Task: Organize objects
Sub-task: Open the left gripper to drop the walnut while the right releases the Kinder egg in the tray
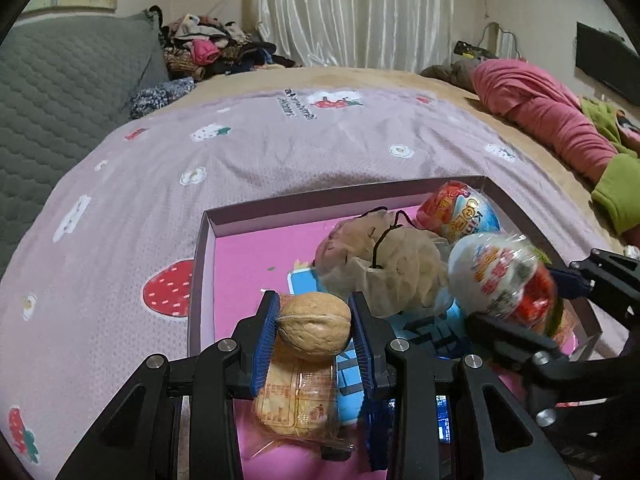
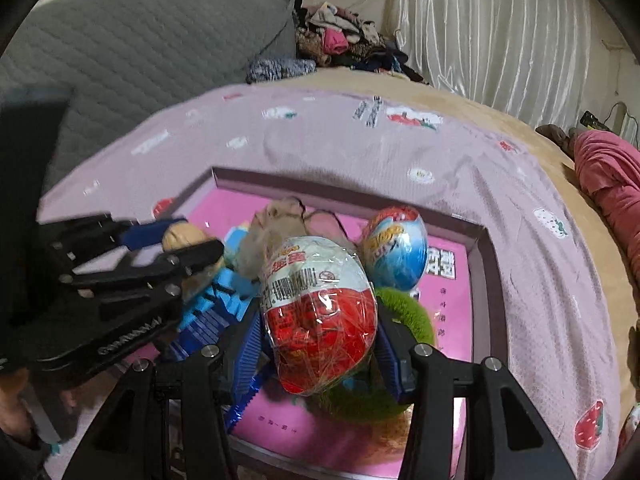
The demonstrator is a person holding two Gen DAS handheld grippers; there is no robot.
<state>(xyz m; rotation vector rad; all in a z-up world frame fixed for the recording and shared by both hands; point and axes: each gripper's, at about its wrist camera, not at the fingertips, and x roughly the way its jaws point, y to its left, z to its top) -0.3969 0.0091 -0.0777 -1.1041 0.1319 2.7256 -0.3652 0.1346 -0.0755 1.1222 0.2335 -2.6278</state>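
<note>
A shallow pink tray point(image 1: 256, 240) lies on the bed. My left gripper point(image 1: 314, 326) is shut on a walnut point(image 1: 314, 326) and holds it over the tray's left part, above a wrapped cracker packet point(image 1: 296, 404). My right gripper point(image 2: 320, 344) is shut on a red and white wrapped egg point(image 2: 318, 316), held over the tray point(image 2: 448, 320); the egg also shows in the left wrist view point(image 1: 504, 280). A second egg, red and blue point(image 2: 396, 252), a beige drawstring pouch point(image 1: 384, 264) and a green fuzzy ring point(image 2: 408, 312) lie in the tray. The left gripper point(image 2: 188, 240) also shows in the right wrist view.
The tray rests on a pink strawberry-print sheet point(image 1: 240, 152). A grey quilted headboard point(image 1: 60, 92) is at the left, a clothes pile point(image 1: 208, 48) at the back, and pink and green garments point(image 1: 552, 120) at the right. White curtains point(image 1: 352, 12) hang behind.
</note>
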